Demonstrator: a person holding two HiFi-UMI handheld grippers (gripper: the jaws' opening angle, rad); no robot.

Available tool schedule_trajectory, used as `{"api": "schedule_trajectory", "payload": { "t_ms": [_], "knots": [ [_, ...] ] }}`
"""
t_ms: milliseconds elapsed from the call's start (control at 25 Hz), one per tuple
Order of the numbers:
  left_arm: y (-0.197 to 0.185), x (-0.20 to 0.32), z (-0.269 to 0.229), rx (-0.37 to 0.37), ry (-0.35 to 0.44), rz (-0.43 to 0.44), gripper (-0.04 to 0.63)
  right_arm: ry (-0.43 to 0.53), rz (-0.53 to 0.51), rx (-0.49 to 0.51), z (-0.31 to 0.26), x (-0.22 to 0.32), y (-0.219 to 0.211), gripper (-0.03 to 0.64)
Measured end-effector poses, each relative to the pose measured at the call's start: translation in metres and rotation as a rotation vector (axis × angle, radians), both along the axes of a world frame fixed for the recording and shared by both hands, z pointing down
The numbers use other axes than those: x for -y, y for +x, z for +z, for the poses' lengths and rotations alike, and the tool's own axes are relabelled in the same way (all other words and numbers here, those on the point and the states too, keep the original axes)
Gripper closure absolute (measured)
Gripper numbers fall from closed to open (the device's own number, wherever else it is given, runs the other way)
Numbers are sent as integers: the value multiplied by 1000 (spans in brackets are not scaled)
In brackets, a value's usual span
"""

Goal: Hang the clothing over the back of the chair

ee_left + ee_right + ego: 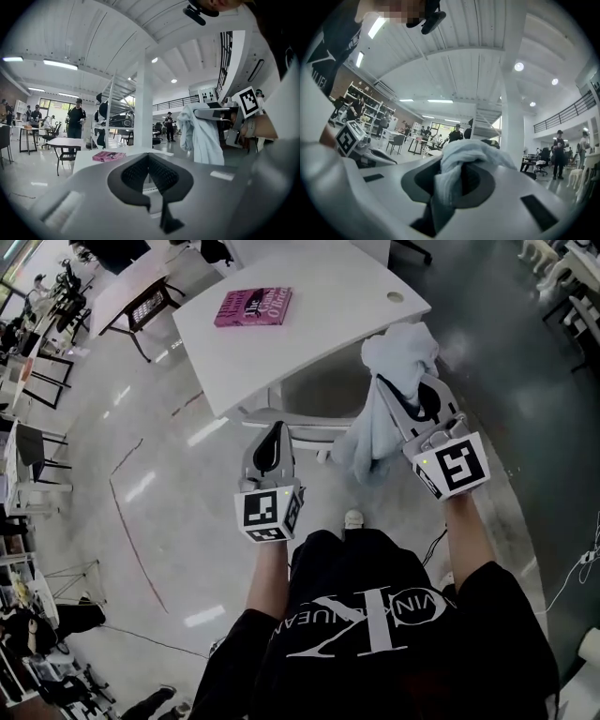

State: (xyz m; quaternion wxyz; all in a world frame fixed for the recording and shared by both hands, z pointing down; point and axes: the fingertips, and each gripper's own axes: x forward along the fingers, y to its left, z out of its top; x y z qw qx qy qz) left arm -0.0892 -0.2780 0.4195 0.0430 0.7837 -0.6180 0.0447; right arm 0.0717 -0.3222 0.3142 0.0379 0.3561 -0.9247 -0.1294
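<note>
A pale blue piece of clothing point(389, 404) hangs bunched from my right gripper point(401, 390), which is shut on it at the right, near the corner of the white table point(319, 343). In the right gripper view the cloth point(464, 159) fills the jaws and drapes forward over them. The left gripper view has the clothing point(201, 136) dangling at the right. My left gripper point(275, 432) is held to its left with its pads together and nothing between them point(148, 159). A white chair point(300, 424) sits tucked under the table's near edge, between the two grippers.
A pink book point(253, 307) lies on the table's far left part. A white pillar point(143, 103) rises behind the table. More tables and chairs point(141, 301) stand at the back left, with people standing far off. A cable point(572, 577) trails on the floor at right.
</note>
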Motion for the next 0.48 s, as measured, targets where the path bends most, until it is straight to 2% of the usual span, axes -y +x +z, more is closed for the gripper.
{"api": "schedule_trajectory", "payload": {
  "t_ms": [280,480],
  "knots": [
    [-9,14,4,7,-14,-7,584,1,34,-5,6,36,-1,541],
    [-11,34,8,-9,-31,19,584,12,91,-25,-2,62,-3,541]
  ]
}}
